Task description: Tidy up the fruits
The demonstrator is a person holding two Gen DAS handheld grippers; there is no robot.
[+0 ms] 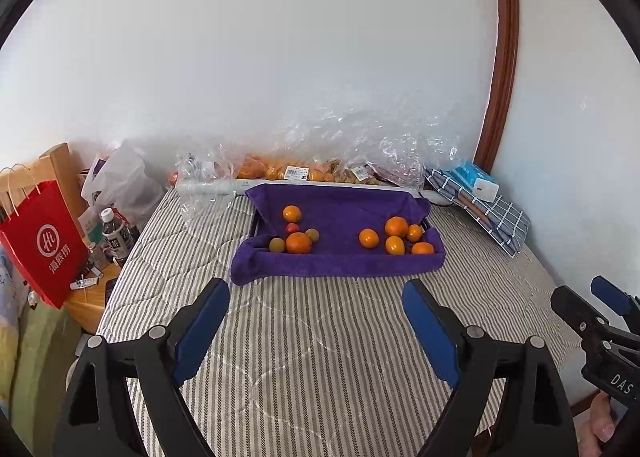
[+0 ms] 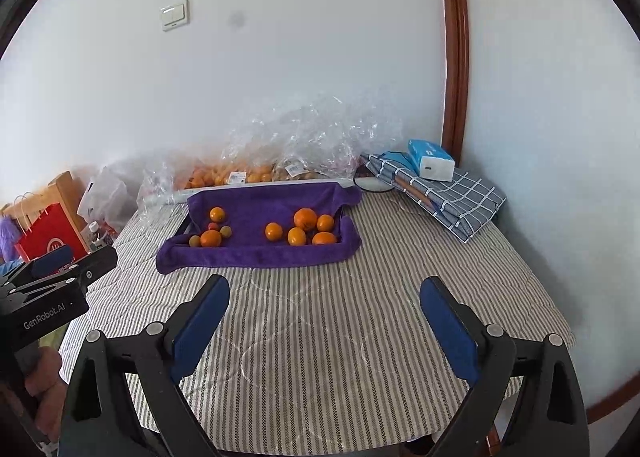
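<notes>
The left gripper point(image 1: 316, 297) and right gripper point(image 2: 324, 293), both spread and empty, face the fruits point(image 1: 298, 243) straight ahead on the towel point(image 1: 340, 261), well apart.

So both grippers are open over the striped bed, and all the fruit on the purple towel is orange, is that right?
Not quite. Both the left gripper and right gripper are open, but the purple towel also holds two greenish fruits and a small red one, as the left wrist view shows.
</notes>
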